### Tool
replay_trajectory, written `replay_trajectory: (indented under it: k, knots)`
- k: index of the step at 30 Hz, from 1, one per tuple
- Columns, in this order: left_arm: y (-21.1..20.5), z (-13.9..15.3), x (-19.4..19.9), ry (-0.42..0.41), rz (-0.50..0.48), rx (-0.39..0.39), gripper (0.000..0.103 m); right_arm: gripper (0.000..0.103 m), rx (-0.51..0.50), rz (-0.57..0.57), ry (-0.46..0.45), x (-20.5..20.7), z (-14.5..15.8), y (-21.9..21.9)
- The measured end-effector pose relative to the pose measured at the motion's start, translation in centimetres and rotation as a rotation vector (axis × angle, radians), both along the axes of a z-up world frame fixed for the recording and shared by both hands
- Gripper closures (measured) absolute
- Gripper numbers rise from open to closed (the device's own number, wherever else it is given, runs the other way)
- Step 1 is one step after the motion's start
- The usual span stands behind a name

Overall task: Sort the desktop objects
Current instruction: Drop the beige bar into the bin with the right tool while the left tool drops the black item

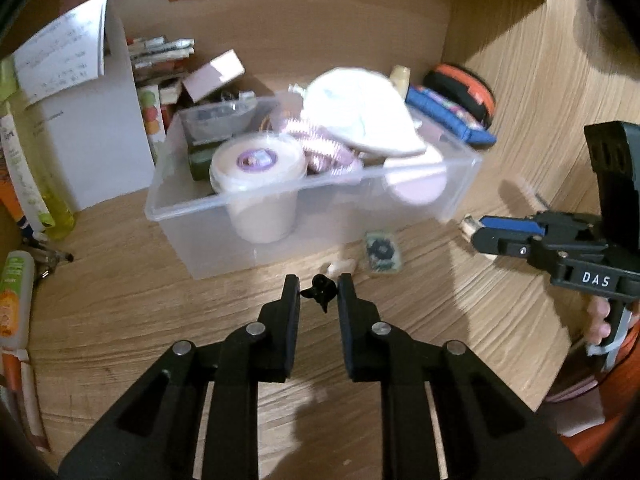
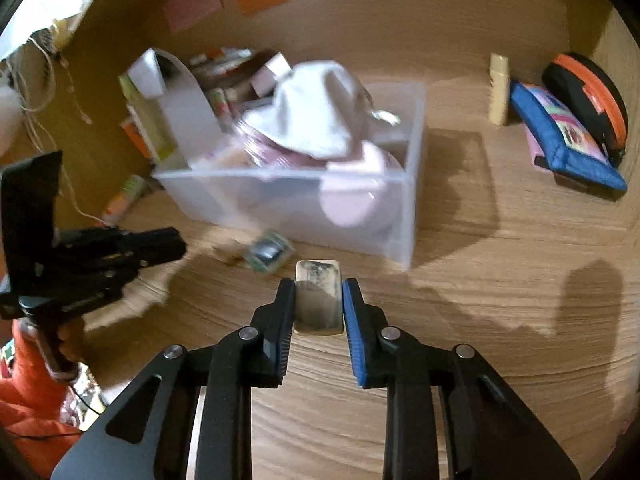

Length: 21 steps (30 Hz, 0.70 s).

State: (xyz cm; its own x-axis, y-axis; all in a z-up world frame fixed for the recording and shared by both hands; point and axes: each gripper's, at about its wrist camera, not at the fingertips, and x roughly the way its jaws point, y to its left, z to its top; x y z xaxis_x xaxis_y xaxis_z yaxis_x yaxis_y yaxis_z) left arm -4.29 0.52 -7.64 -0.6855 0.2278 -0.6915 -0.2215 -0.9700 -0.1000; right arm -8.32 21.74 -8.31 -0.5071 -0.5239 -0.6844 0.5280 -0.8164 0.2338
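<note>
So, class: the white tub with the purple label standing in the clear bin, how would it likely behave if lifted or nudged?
The white tub looks rigid, so probably easy to grip. It stands tall among clutter in the clear bin, so a nudge might tip it. Its lid looks smooth, possibly slippery.

Clear plastic bin [image 1: 224,208] on pale wood-grain desk [image 1: 440,320] — white tub [image 1: 260,184], purple-centred lid. Blue pouch [image 2: 560,136] with multicoloured print — beside it a black-and-orange case [image 2: 588,96].

clear bin [image 1: 224,208] contents blurred, bottles [image 1: 16,296] edge-cropped

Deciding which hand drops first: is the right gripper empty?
No, the right gripper is shut on a small pale block held between its pads.
</note>
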Motion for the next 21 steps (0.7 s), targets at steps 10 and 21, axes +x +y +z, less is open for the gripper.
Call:
replay_trajectory:
  k: [10,21]
  knots:
    - [-1.4,3.0,0.5,0.087,0.066,0.069,0.085,0.081,-0.115,0.048,0.08,0.9,4.4,-0.1]
    - [-4.0,4.4,-0.5,0.128,0.134,0.079,0.085,0.081,-0.141,0.031,0.112,-1.6,5.8,-0.5]
